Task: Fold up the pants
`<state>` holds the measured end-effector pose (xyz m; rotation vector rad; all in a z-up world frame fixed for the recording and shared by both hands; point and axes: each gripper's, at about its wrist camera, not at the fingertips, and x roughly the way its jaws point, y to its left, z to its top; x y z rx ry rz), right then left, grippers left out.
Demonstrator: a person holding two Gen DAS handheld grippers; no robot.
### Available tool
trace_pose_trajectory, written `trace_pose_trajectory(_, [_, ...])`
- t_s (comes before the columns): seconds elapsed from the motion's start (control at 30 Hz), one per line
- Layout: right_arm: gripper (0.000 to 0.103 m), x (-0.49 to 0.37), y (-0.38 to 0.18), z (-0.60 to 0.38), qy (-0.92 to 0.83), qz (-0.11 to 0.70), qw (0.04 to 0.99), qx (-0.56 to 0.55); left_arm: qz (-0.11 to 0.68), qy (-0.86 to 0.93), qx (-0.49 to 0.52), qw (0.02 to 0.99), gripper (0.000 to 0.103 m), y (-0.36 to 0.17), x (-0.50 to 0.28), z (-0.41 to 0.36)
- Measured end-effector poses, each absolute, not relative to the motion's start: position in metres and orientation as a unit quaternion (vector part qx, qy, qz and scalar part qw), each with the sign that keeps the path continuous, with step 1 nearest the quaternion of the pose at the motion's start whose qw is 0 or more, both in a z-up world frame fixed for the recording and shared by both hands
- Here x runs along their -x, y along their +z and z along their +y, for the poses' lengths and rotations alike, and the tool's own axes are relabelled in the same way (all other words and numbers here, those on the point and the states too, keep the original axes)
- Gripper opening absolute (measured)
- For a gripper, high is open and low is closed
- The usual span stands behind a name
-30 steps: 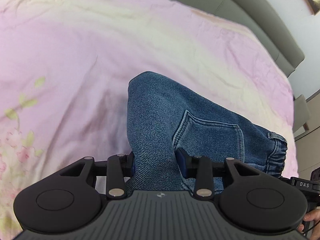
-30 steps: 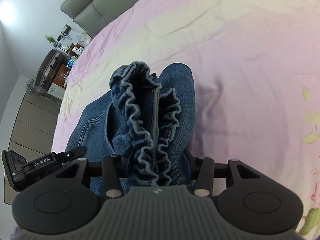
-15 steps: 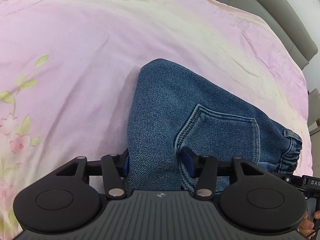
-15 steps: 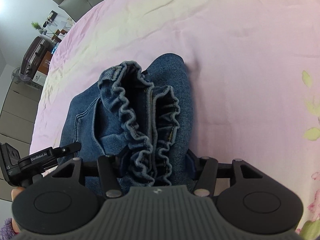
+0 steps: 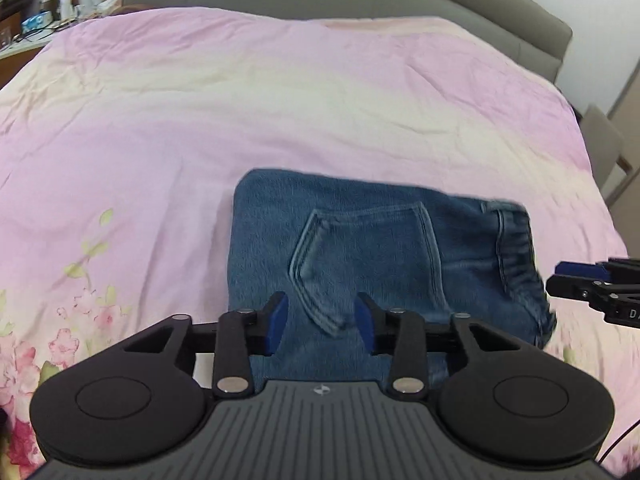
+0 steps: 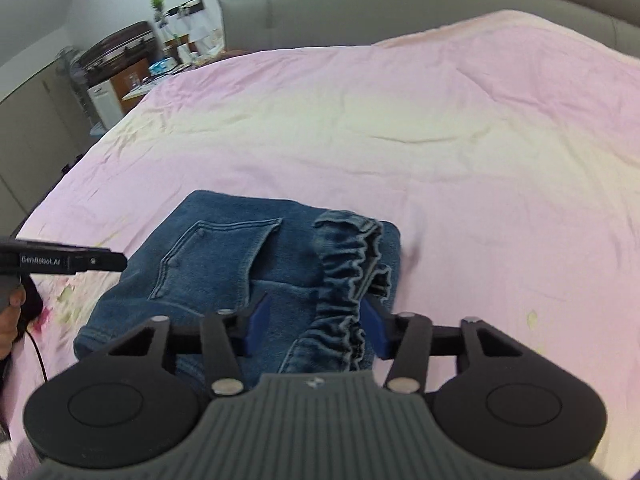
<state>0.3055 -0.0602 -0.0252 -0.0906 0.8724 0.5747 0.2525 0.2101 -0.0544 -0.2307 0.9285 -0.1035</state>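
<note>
While the bed [image 5: 280, 100] with its pink floral cover takes up pretty much everything, the jeans [image 5: 380, 248] lie on it folded into a compact block, back pocket [image 5: 364, 256] facing up and the ruffled elastic waistband [image 6: 348, 280] bunched at one end. Left claw [image 5: 322, 322] hovers over the near edge with jaws spread, gripping nothing. Right claw [image 6: 316, 326] is also open, straddling the waistband.

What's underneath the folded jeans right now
The folded jeans lie on the pink floral bedspread. Whatever is directly beneath them, and any inner layers, is covered by denim.
</note>
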Motion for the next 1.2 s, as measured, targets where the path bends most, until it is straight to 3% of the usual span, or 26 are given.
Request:
trace_pose_trajectory(0.2, [0.023, -0.293, -0.07, -0.055, 0.263, 0.432, 0.86, 0.071, 0.483, -0.052, 0.077, 0.87, 0.034, -0.083, -0.246, 0.209])
trace_pose_trajectory(0.5, [0.022, -0.298, -0.106, -0.048, 0.256, 0.44, 0.856, 0.085, 0.494, -0.046, 0.017, 0.868, 0.034, -0.108, -0.243, 0.194])
trace_pose_trajectory(0.7, [0.024, -0.304, -0.095, -0.042, 0.247, 0.443, 0.857, 0.086, 0.468, 0.012, -0.057, 0.882, 0.035, -0.083, -0.239, 0.161])
trace_pose_trajectory(0.73, [0.026, -0.301, -0.088, -0.042, 0.25, 0.439, 0.859, 0.087, 0.461, 0.013, -0.064, 0.885, 0.035, -0.074, -0.235, 0.157])
trace_pose_trajectory(0.8, [0.05, -0.291, -0.071, -0.046, 0.257, 0.423, 0.865, 0.081, 0.438, 0.006, -0.07, 0.896, 0.042, -0.053, -0.223, 0.152])
trace_pose_trajectory(0.87, [0.059, -0.28, -0.051, -0.05, 0.261, 0.404, 0.874, 0.074, 0.411, 0.018, -0.086, 0.907, 0.049, -0.028, -0.208, 0.143])
trace_pose_trajectory(1.1, [0.076, -0.218, 0.019, -0.069, 0.283, 0.334, 0.898, 0.042, 0.332, 0.045, -0.058, 0.94, 0.072, 0.053, -0.15, 0.122])
trace_pose_trajectory(1.2, [0.081, -0.186, 0.042, -0.076, 0.282, 0.306, 0.908, 0.041, 0.296, 0.04, -0.037, 0.954, 0.074, 0.066, -0.123, 0.109])
